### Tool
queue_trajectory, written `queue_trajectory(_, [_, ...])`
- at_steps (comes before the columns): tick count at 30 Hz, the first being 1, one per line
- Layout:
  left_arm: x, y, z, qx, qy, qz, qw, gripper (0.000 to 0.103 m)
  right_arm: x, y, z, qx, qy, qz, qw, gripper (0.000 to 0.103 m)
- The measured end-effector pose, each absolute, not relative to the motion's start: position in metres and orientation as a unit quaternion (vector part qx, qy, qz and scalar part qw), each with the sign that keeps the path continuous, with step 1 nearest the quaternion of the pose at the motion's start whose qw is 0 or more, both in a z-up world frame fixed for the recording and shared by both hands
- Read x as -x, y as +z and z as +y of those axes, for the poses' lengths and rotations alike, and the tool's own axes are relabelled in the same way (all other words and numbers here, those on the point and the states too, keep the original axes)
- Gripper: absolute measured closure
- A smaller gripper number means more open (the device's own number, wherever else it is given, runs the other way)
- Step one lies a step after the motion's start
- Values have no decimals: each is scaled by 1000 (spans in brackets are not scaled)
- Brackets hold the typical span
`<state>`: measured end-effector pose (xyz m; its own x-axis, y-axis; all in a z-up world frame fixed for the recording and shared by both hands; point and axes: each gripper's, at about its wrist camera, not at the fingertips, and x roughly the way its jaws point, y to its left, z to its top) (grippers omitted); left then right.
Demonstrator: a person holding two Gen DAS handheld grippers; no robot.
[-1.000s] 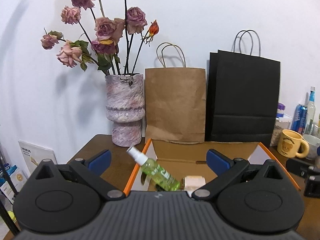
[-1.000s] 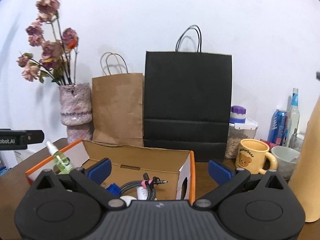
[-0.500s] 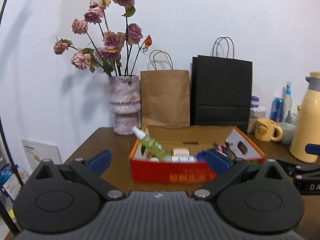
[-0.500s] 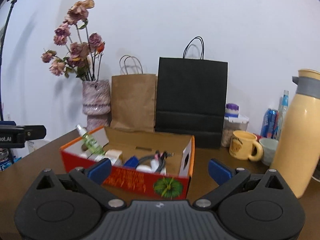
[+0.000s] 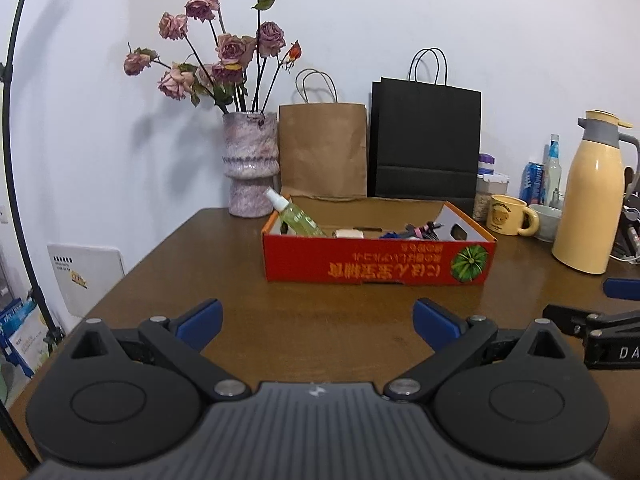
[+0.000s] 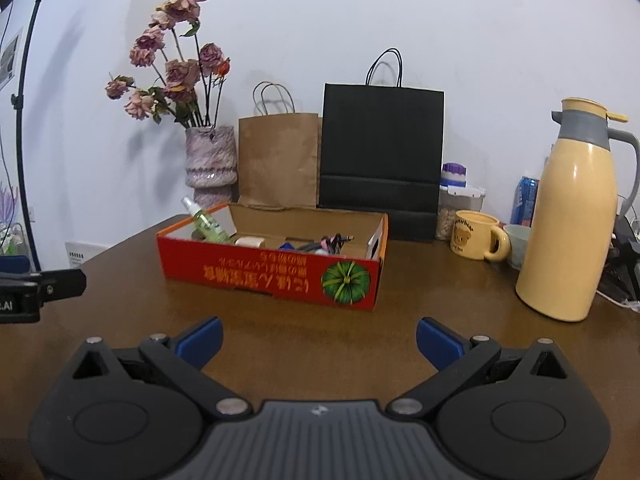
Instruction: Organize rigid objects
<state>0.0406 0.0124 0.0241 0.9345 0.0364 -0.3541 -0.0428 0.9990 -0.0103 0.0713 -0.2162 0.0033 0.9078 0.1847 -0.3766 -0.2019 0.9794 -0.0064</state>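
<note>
A red cardboard box [image 5: 376, 262] stands open on the brown table [image 5: 248, 272]; it also shows in the right wrist view [image 6: 272, 272]. Inside it leans a green spray bottle [image 5: 296, 216] [image 6: 206, 224], with a small white item [image 5: 350, 234] and dark cables [image 5: 420, 230] beside it. My left gripper [image 5: 318, 322] is open and empty, held back from the box over the table. My right gripper [image 6: 318, 340] is open and empty, also short of the box. Each gripper shows at the edge of the other's view.
A vase of dried roses [image 5: 250, 168], a brown paper bag [image 5: 322, 150] and a black paper bag [image 5: 426, 142] line the wall. A yellow thermos jug [image 6: 572, 216], yellow mug [image 6: 478, 236], bowl, cans and jar stand at the right. The table's left edge drops off.
Both grippers have pulled back and away from the box, which now looks smaller and farther. Both stayed open and empty.
</note>
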Motion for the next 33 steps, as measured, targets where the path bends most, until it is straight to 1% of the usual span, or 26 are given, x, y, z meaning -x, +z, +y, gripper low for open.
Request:
queue_trajectory(9, [-25, 12, 10, 16, 15, 194, 981, 0, -49, -6, -219, 20, 106, 202, 973, 0])
queue_trajectory(33, [-24, 10, 9, 21, 5, 198, 980, 0, -42, -1, -221, 19, 115, 188, 975, 0])
